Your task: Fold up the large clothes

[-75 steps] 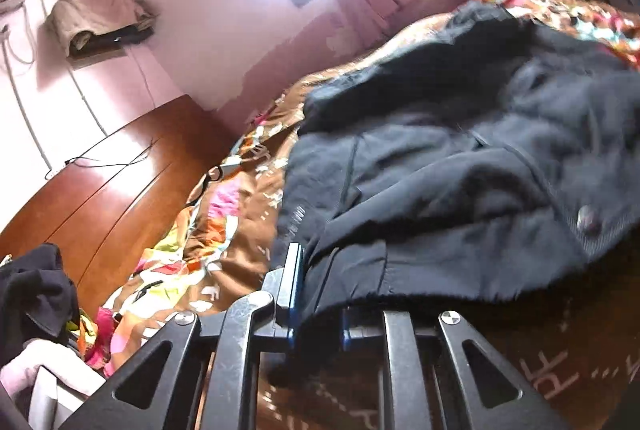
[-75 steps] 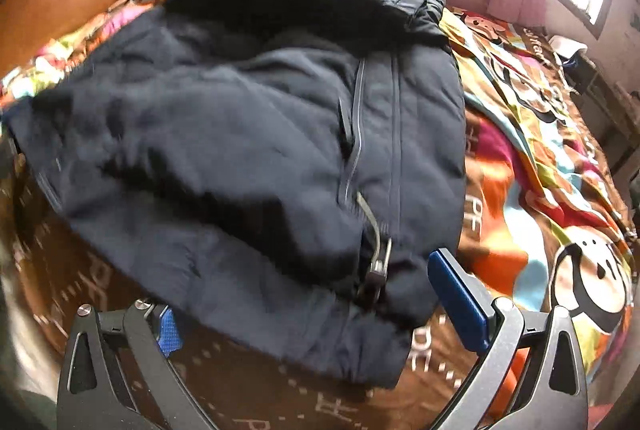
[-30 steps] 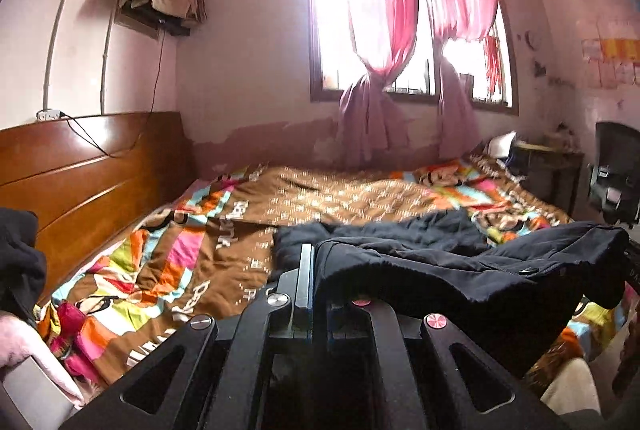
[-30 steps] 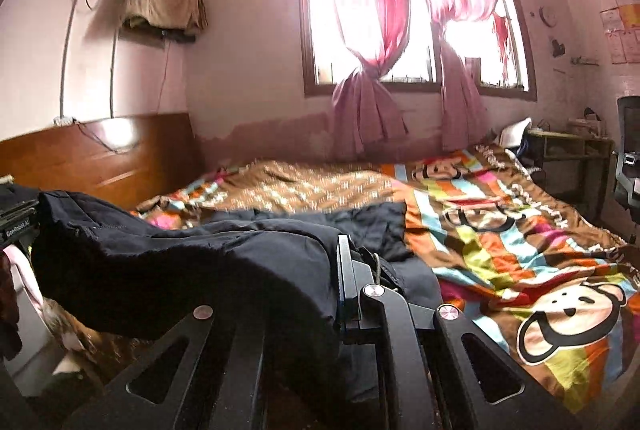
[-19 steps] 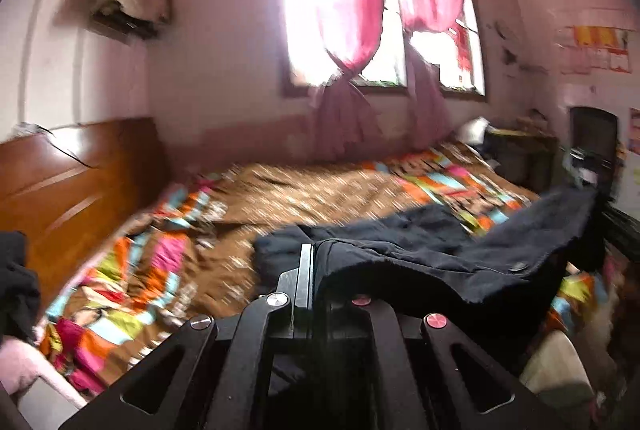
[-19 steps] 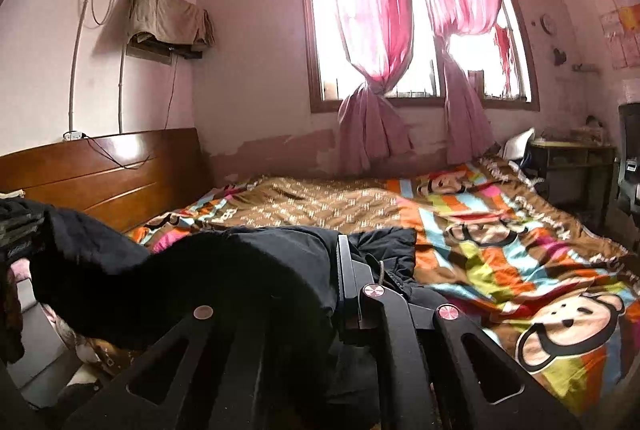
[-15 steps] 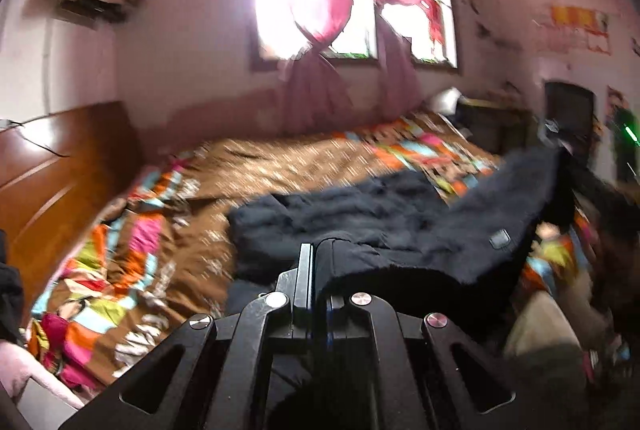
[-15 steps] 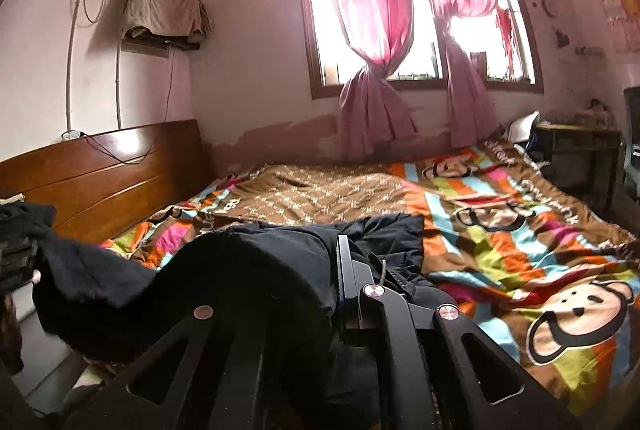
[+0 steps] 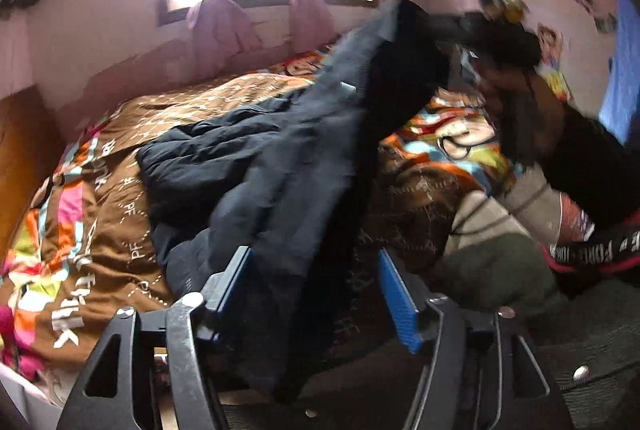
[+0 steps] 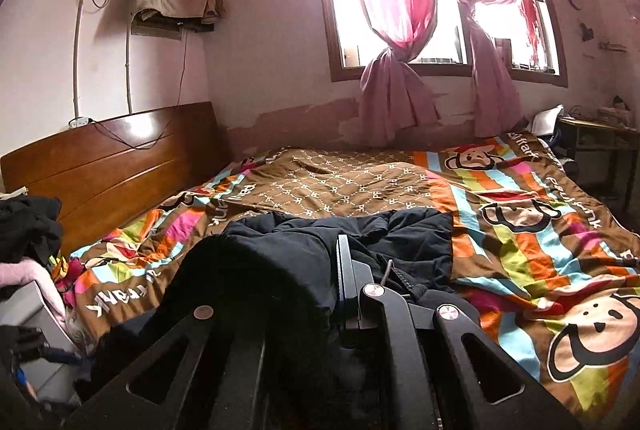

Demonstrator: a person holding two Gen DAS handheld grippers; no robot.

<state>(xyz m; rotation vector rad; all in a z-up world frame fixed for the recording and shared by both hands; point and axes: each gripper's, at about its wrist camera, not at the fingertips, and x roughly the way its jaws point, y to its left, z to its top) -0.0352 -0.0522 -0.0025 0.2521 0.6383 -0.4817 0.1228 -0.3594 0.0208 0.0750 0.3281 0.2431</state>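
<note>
Right wrist: tongs pinch puffy dark quilted jacket.

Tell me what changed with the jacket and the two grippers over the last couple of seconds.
The left gripper has let go: it was clamped on the dark jacket a moment ago, and now its blue pads stand apart with the cloth hanging loose between them. The jacket's right side has been lifted off the bedspread. The right gripper stays shut on the jacket.
</note>
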